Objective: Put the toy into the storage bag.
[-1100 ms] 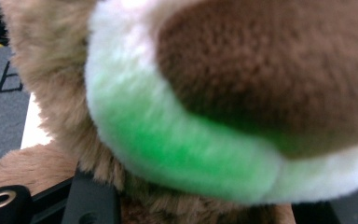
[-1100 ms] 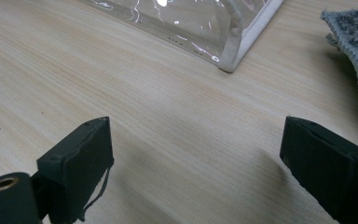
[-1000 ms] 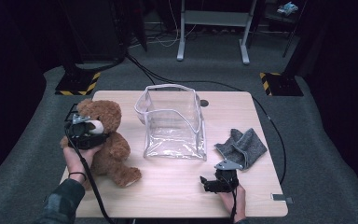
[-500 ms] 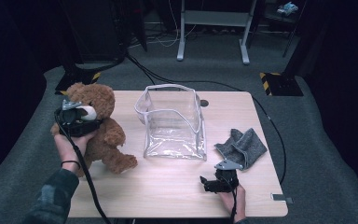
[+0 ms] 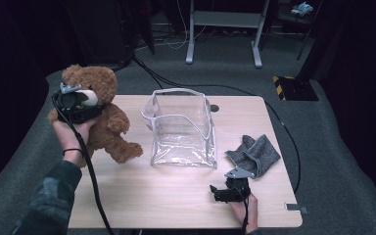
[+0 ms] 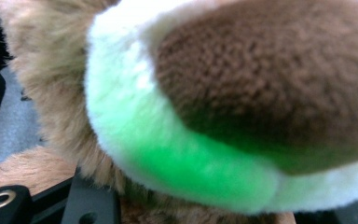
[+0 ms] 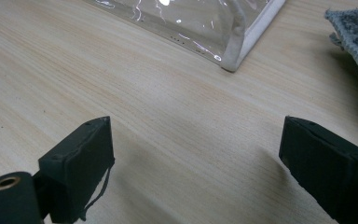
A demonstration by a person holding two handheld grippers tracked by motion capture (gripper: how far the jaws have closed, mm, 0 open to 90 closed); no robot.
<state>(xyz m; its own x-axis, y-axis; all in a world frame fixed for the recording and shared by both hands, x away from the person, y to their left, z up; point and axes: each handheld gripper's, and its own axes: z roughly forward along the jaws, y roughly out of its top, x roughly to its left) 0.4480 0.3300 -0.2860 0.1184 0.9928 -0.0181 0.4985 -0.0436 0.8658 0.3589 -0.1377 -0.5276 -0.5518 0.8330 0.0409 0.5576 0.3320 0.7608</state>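
Observation:
A brown teddy bear (image 5: pixel 110 120) hangs in the air over the table's left edge, its feet off the wood. My left gripper (image 5: pixel 76 104) is shut on the bear's head at the muzzle. In the left gripper view the white muzzle and brown nose (image 6: pixel 242 93) sit right against the camera, lit green. My right gripper (image 5: pixel 220 193) rests on the table near the front edge, open with nothing between its jaws; in the right gripper view (image 7: pixel 200 158) bare wood lies between them.
A clear plastic bag (image 5: pixel 181 129) with a white rim stands open mid-table; its corner (image 7: pixel 214 28) lies ahead of the right gripper. A grey cloth (image 5: pixel 254 154) lies crumpled to the bag's right. The wooden table (image 5: pixel 152 200) stands on grey carpet, with cables behind.
My left hand has lifted the teddy bear off the table, up and a little toward the left edge. The right gripper has stayed where it was.

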